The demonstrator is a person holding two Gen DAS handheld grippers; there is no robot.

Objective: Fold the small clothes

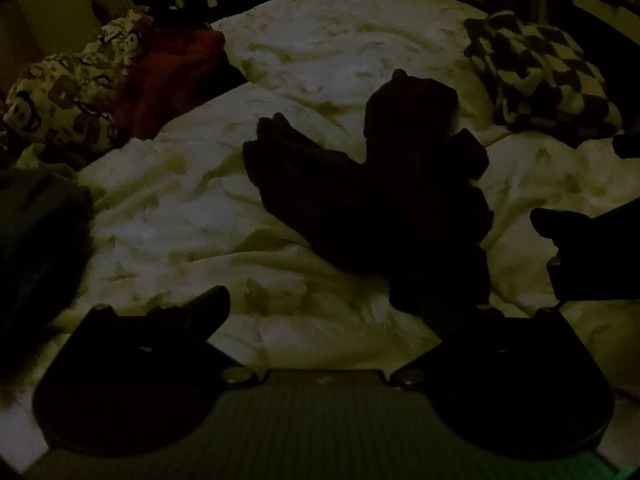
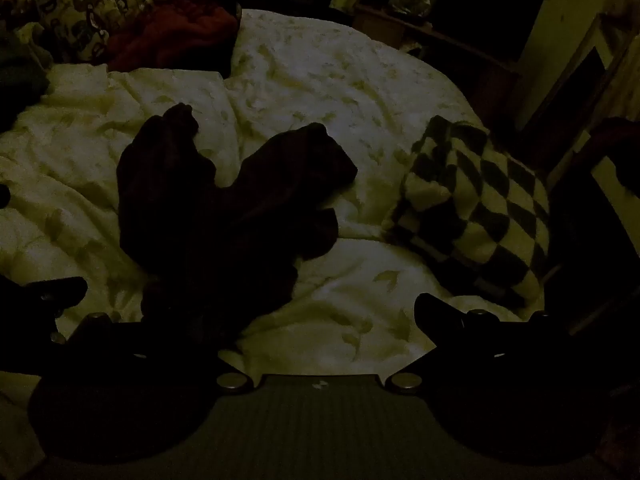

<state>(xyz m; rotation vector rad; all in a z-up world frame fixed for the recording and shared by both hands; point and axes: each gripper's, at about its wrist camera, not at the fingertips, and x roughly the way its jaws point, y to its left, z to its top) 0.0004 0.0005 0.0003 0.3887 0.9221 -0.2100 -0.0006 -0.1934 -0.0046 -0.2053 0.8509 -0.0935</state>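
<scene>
While the room is very dim, a pale rumpled duvet point(image 1: 168, 208) shows plainly, covering the bed and carrying everything here. At its far left corner lies a cartoon-printed cloth point(image 1: 76, 88), with a dark red blanket point(image 1: 176, 76) just beside it toward the middle, and a dark green heap point(image 1: 36, 224) sits on the left edge nearer the cameras. In the middle of the duvet lies the dark garment point(image 1: 380, 200), crumpled, with two limbs spreading away toward the far side and its bulk running toward the near edge; its colour is too dark to tell. Toward the right edge rests a folded checkered blanket point(image 1: 548, 80), apart from the garment. The left gripper point(image 1: 320, 308) hangs over the near edge with its jaws spread wide and nothing between them; its right finger stands in front of the garment's near end, though contact cannot be told. The right gripper point(image 2: 320, 312) likewise stands wide apart and empty, the garment's near end by its left finger and bare duvet between the fingers.
</scene>
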